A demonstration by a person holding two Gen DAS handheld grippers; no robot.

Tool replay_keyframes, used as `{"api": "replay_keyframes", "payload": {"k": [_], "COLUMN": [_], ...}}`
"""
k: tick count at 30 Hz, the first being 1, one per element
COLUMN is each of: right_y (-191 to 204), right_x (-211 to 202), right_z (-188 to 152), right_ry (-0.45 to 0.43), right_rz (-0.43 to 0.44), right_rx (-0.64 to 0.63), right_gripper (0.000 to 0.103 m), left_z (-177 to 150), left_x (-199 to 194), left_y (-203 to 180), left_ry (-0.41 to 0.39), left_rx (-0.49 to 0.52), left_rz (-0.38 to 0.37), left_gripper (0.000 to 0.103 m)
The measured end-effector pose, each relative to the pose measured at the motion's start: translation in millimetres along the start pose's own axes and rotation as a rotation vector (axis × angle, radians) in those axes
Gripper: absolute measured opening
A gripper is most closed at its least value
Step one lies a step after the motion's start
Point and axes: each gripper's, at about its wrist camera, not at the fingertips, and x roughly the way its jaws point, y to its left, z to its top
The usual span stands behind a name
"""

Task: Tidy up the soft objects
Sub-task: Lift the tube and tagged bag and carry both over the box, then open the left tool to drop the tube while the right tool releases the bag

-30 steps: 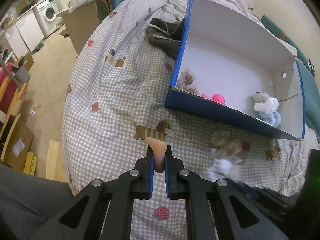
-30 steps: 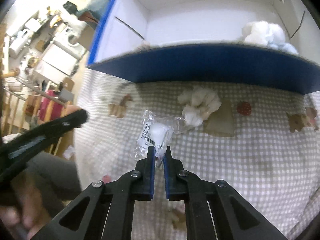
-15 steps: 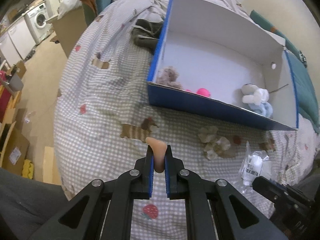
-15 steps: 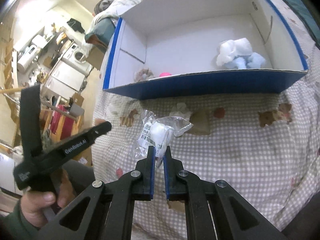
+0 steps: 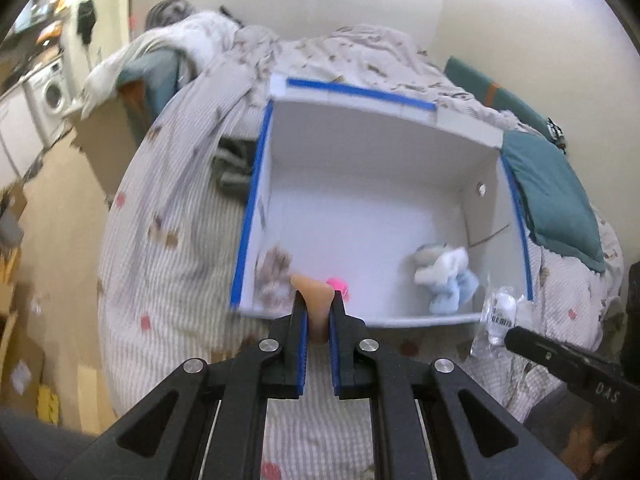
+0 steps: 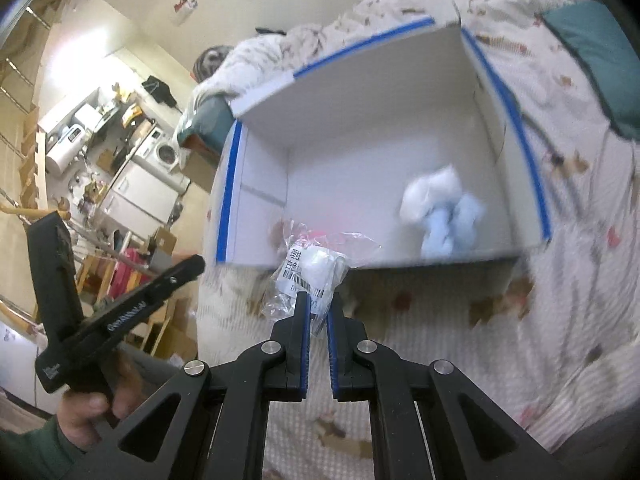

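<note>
While each gripper [image 5: 318,312] grips something (both blurred), the box [image 5: 256,184] lies ahead.

A white front-loading washing machine [image 5: 54,94] stands far left of the hand-held gripper; a teal fabric cushion [image 5: 556,200] lies far right on the bed.

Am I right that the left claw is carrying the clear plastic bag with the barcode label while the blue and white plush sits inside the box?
Not quite. The left claw is shut on a small peach-coloured soft piece, as the left wrist view shows. The clear plastic bag with the barcode label is in the right claw, seen in the right wrist view. The blue and white plush does sit inside the box.
</note>
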Motion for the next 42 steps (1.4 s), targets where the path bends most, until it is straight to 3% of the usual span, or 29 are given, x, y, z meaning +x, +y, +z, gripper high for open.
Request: {"api": "replay_keyframes", "payload": {"k": [7,14,20,28,36,42], "right_y": [-10.4,-17.8,-37.2,-36.4,-29.2,-30.7], "right_x": [-3.1,15.0,39.0,57.3,72.0,76.2], "right_z": [47.3,69.5,62.8,58.3,53.9,51.8], "right_ry": [-0.058,-0.081,-0.048,-0.003,0.053,0.067], "right_rz": [-0.017,-0.089,-0.11,-0.122,-0.126,-0.135], "right_rx": [-0.016,-0.069,-0.032,-0.064,-0.096,-0.098], "right_gripper": [0.01,0.01,0.01,0.01,0.01,0.01], "left_z": [41.0,42.2,23.7,17.8,9.5,9.5], "left_x": [11.9,54.8,87.2,94.8,103.9,102.1], "left_y": [-17.9,-16.3,-1.3,-7.8,-14.8,-15.6], "left_ry": [-0.036,0.022,0.089,0.126,0.159,0.138], "left_rx": [0.095,0.099,0.047,0.038,0.054,0.083], "left_rz": [-0.017,-0.001,0.014,-0.064,-0.04,0.027], "left_gripper": [0.009,0.009,0.009,0.009,0.009,0.01]}}
